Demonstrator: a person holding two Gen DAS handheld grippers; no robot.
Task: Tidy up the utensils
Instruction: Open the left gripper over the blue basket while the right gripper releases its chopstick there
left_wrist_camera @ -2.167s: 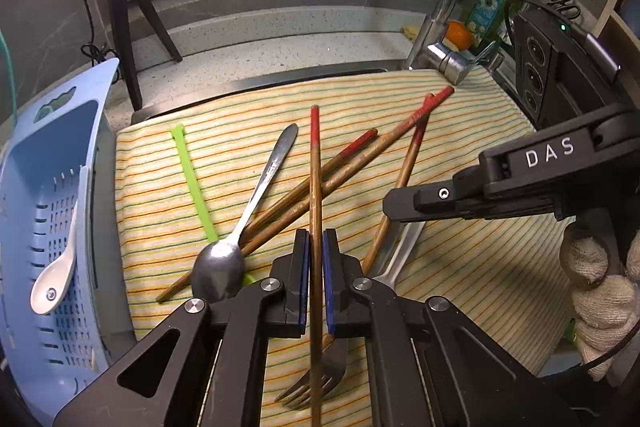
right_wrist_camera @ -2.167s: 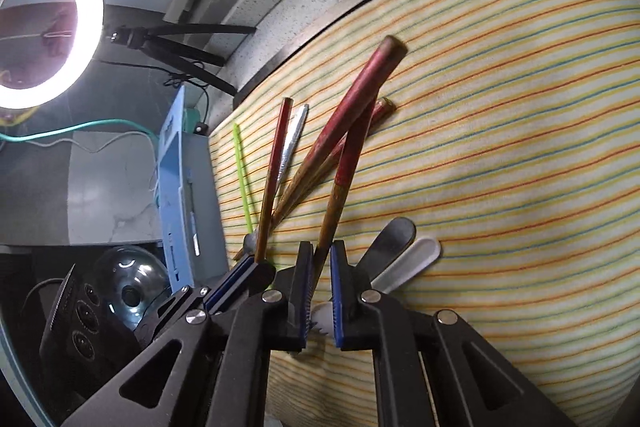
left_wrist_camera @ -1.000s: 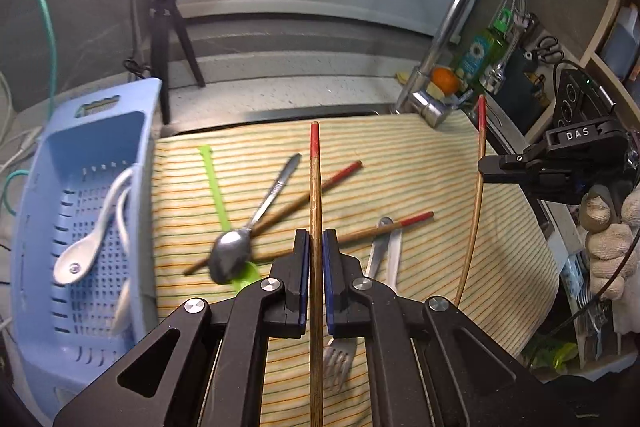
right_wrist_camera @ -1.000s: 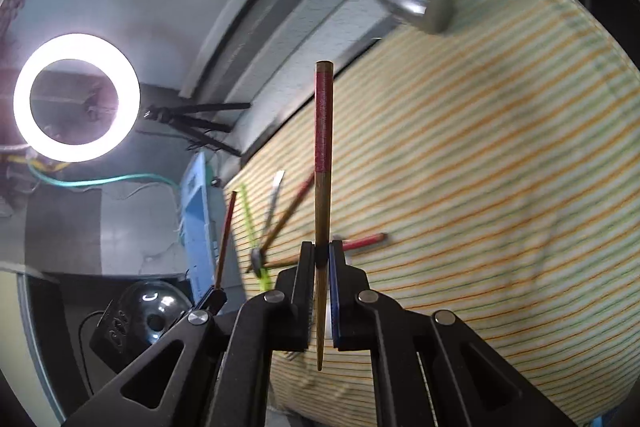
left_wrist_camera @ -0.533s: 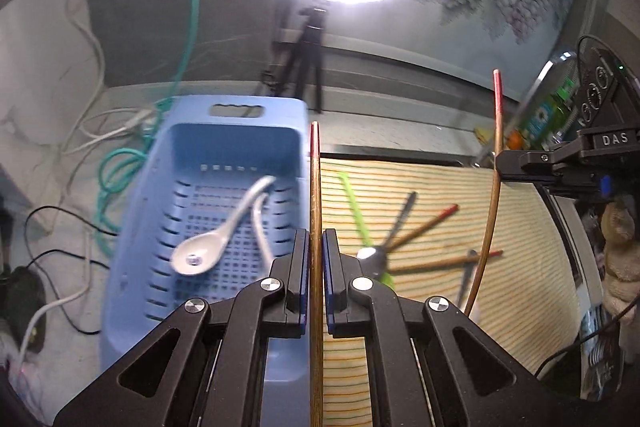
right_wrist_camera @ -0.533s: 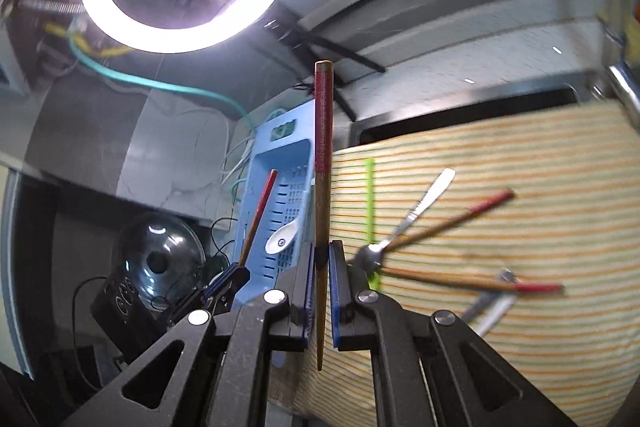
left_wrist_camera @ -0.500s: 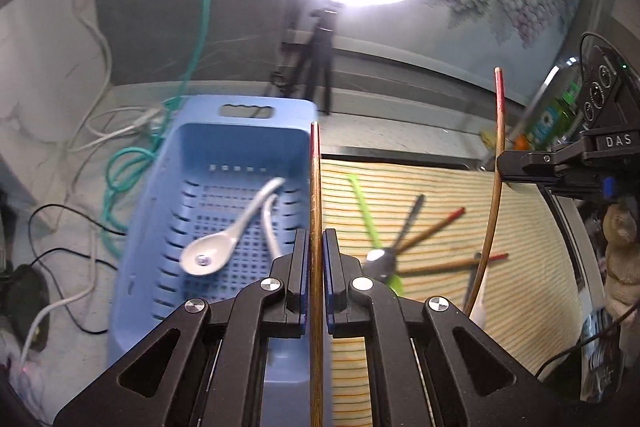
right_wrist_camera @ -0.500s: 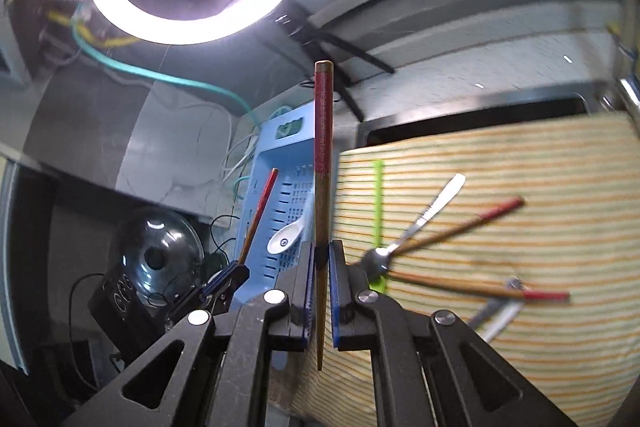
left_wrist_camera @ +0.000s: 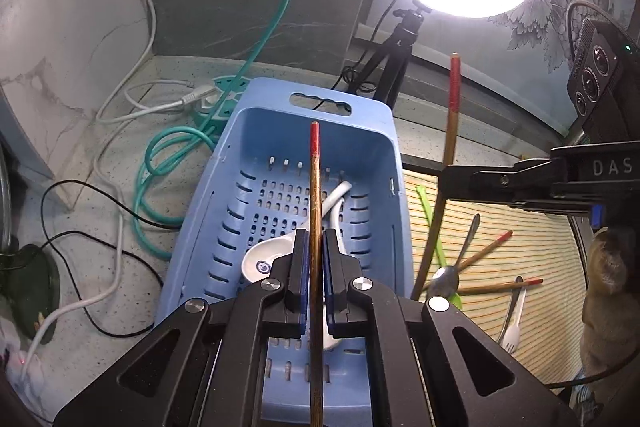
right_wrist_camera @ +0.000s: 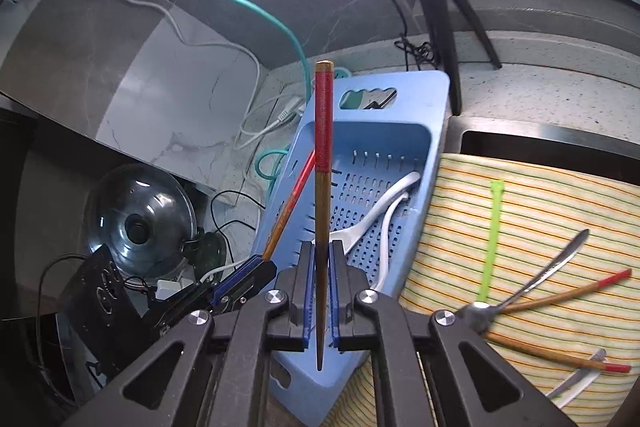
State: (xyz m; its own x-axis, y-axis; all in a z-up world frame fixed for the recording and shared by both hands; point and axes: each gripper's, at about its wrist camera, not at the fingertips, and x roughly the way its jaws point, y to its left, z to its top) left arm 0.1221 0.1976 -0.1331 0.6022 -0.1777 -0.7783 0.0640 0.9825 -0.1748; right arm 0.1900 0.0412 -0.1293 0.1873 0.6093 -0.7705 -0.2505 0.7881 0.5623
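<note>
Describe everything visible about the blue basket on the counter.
The blue basket is a long, light-blue plastic tray with perforated floor, slotted walls and a handle cutout at its far end. It rests on the speckled counter beside the striped cloth; whether they touch is unclear. Two white spoons lie inside. Nothing grips it.

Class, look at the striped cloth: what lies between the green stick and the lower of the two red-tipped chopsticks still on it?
In the right wrist view, between the green stick and the lower chopstick lie the metal spoon and the other red-tipped chopstick, crossing near the spoon's bowl.
</note>
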